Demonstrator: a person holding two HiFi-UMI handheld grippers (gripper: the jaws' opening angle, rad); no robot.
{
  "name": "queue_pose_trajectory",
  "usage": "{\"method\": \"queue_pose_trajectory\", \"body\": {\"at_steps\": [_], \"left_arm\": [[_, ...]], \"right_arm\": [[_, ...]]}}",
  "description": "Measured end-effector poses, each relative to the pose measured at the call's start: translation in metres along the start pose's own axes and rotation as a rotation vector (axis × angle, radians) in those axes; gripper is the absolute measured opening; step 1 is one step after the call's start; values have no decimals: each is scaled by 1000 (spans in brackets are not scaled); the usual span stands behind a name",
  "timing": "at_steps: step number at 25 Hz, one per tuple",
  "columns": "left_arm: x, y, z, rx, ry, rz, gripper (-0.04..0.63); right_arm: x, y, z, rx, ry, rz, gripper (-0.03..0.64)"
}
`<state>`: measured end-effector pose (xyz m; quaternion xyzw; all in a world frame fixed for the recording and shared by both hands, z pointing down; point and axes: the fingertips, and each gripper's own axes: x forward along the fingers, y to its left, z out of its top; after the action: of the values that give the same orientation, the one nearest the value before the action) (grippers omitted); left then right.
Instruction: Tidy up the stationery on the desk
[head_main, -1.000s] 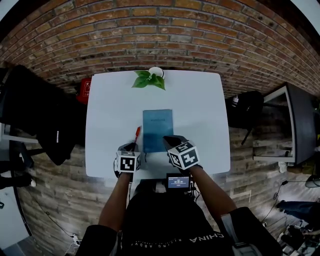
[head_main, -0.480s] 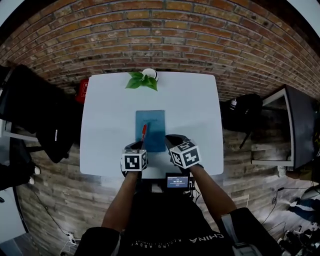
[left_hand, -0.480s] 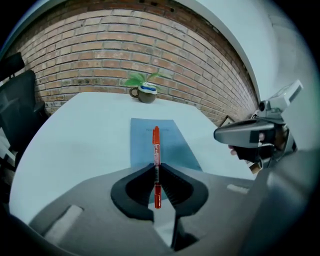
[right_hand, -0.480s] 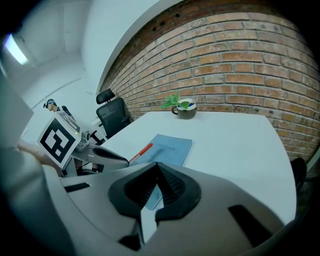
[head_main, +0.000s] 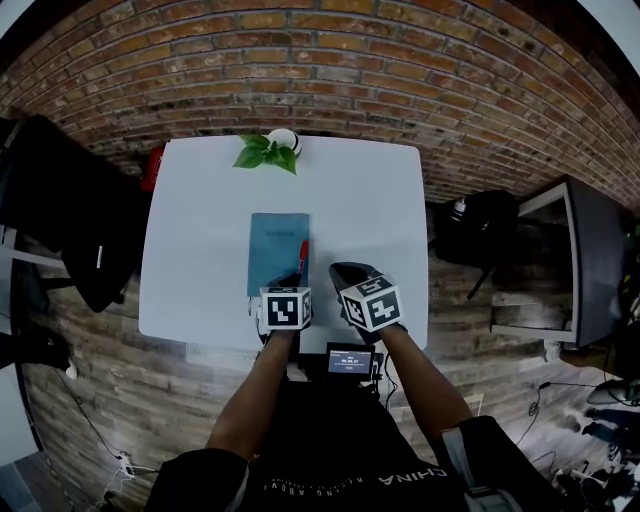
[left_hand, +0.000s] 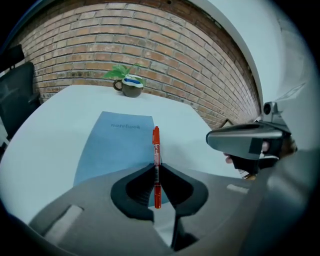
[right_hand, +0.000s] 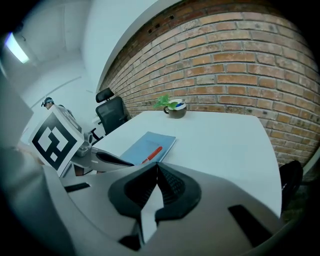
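I'm gripping the red pen (left_hand: 156, 150) in the left gripper (left_hand: 156, 167): jaws narrow, pinching the barrel at its rear half, front end sticking out past the fingertips. The pen's long axis is pointing away from me toward the desk's (head_main: 370, 200) far edge, running parallel to the blue notebook's (head_main: 275, 250) long right edge and hanging over that edge strip. Whether it's touching the cover, I can't tell. The notebook is lying mid-desk, closer to the near edge. The right gripper (head_main: 338, 268) is hovering just right of the left one, jaws pressed together, empty. I'm judging the left one is doing the placing, so I'm planning to lower straight down and hold the pen lined up with that edge.
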<state>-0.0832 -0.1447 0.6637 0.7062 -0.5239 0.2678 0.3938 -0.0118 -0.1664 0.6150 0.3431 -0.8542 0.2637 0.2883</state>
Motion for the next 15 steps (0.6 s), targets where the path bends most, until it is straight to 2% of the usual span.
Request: {"method": "queue_pose_trajectory", "body": {"at_steps": [7, 15], "left_arm": [[17, -26, -1, -63, 1, -4, 48], [34, -31, -2, -170, -14, 31, 49]], "right_arm": [[-11, -23, -7, -2, 9, -10, 11], [-15, -40, -14, 3, 22, -3, 11]]}}
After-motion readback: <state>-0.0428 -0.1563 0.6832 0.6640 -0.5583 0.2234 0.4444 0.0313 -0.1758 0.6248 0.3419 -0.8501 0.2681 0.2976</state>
